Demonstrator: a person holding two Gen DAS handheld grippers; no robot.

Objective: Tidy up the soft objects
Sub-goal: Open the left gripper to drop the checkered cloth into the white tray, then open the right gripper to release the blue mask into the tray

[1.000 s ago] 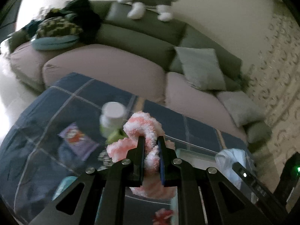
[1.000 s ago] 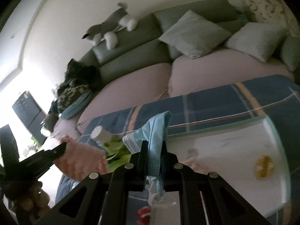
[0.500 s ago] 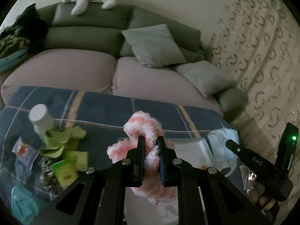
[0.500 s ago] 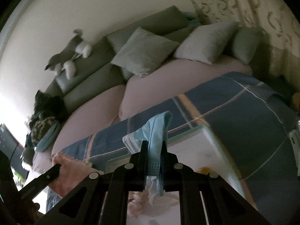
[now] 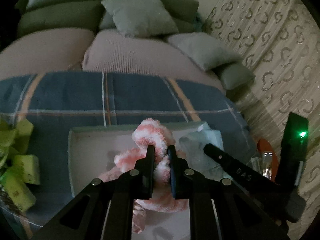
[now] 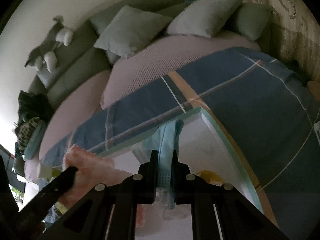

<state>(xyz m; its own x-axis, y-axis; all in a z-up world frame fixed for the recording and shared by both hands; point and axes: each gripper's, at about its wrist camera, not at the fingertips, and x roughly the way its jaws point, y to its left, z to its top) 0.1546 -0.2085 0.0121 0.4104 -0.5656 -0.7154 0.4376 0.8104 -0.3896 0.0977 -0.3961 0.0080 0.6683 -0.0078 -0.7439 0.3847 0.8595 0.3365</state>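
My left gripper (image 5: 161, 150) is shut on a fluffy pink-and-white sock (image 5: 152, 136) and holds it over a white tray (image 5: 90, 146) with a pale green rim. To its right, the other gripper's black finger (image 5: 224, 160) pinches a light blue face mask (image 5: 202, 142). In the right wrist view my right gripper (image 6: 164, 154) is shut on that light blue face mask (image 6: 168, 138), hanging above the same tray (image 6: 200, 132). The pink sock (image 6: 86, 164) and the left gripper's finger (image 6: 64, 178) show at lower left. More pink fabric lies in the tray under both grippers.
The tray rests on a blue plaid cloth (image 5: 80, 98). Yellow-green sponges (image 5: 20, 172) lie left of the tray. Behind stands a sofa (image 5: 130, 54) with grey cushions (image 5: 138, 14) and a grey plush animal (image 6: 48, 48). A patterned curtain (image 5: 280, 40) hangs at right.
Both grippers swung right and sank toward the tray, carrying the sock and the mask. The bottle and snack packets slid out of the left view; the tray now fills the foreground.
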